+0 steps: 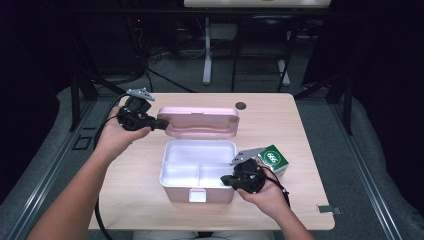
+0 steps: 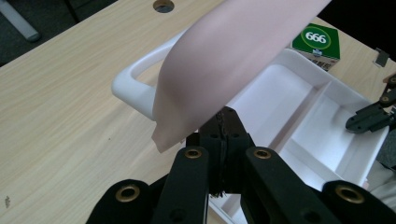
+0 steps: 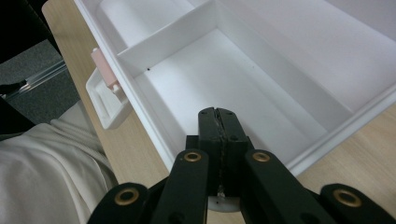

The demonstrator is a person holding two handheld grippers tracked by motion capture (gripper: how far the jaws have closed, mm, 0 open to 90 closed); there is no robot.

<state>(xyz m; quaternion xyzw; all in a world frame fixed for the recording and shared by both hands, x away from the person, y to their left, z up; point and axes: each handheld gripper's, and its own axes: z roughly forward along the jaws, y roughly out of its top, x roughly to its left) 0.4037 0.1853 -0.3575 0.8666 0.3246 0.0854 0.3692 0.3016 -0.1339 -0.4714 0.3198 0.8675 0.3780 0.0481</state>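
My left gripper (image 1: 161, 123), jaws squeezed together, pushes on the 9 o'clock end of the pink lid (image 1: 200, 121) of the open box (image 1: 198, 171) mid-table, and my right gripper (image 1: 226, 179), closed on nothing, sits at its 4 o'clock edge.

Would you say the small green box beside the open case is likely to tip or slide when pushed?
The green box looks like light cardboard, so it would probably slide easily on the smooth table. Its flat faces suggest no rolling; a high push might tip it.
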